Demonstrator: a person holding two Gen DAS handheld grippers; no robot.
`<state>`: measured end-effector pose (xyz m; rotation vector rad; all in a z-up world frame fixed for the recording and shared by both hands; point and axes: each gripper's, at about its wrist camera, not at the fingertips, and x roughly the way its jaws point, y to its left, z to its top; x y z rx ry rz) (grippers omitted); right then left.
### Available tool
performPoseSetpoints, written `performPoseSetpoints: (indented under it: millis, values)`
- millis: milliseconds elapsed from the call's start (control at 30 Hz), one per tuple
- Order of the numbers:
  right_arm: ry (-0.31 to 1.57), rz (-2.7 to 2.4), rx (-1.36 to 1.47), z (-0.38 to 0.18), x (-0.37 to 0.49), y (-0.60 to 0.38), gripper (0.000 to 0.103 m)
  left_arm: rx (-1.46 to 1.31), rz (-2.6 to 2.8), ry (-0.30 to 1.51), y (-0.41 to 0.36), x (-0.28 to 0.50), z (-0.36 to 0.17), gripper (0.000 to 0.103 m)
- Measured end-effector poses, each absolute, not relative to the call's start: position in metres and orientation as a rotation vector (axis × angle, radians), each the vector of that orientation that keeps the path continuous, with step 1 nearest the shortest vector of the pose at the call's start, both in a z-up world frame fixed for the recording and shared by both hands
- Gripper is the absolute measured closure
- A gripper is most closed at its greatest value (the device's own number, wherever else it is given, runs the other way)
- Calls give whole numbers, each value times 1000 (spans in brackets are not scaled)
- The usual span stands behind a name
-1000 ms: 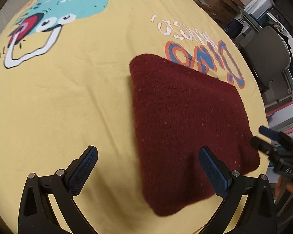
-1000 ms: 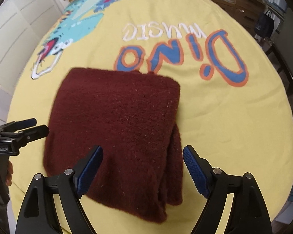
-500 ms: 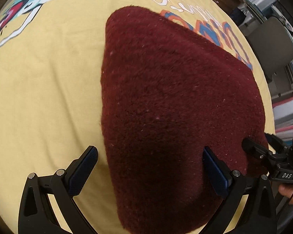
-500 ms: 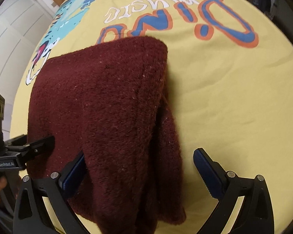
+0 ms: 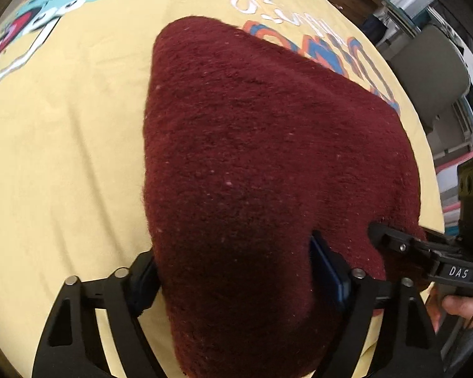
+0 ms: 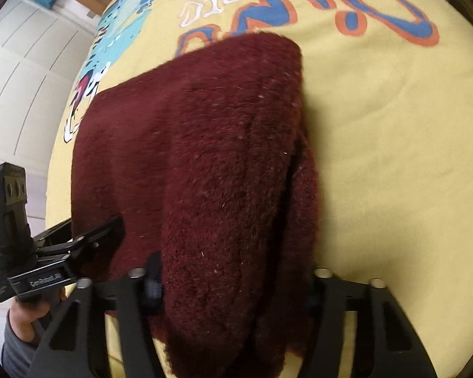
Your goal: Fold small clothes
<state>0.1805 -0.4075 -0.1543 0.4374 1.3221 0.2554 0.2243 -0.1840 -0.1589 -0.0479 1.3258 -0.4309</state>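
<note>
A folded dark red fleece garment lies on a yellow dinosaur-print cloth. It also fills the right wrist view. My left gripper has closed in on the garment's near left corner, with fabric bunched between its fingers. My right gripper has closed in on the near right corner, where the layered folded edge sits between its fingers. The right gripper shows at the right of the left wrist view. The left gripper shows at the left of the right wrist view. The fingertips are mostly hidden by fabric.
The yellow cloth has a teal dinosaur print and "Dino music" lettering. Chairs and boxes stand beyond the table's right side. White cabinet doors are on the left.
Both grippers have moved forward onto the garment's near edge and their fingers have closed from wide open onto the fabric.
</note>
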Motion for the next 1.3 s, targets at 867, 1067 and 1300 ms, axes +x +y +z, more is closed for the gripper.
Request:
performPoseSetpoints:
  millis: [867, 1067, 1300]
  values:
    - [1276, 318, 197, -117, 182, -240, 58, -69, -376, 1191, -49, 191, -100, 56]
    - [1270, 298, 218, -127, 187, -250, 45, -80, -336, 1202, -40, 179, -125, 33]
    - [1220, 243, 149, -112, 177, -251, 24, -79, -268, 1233, -38, 185, -122, 17]
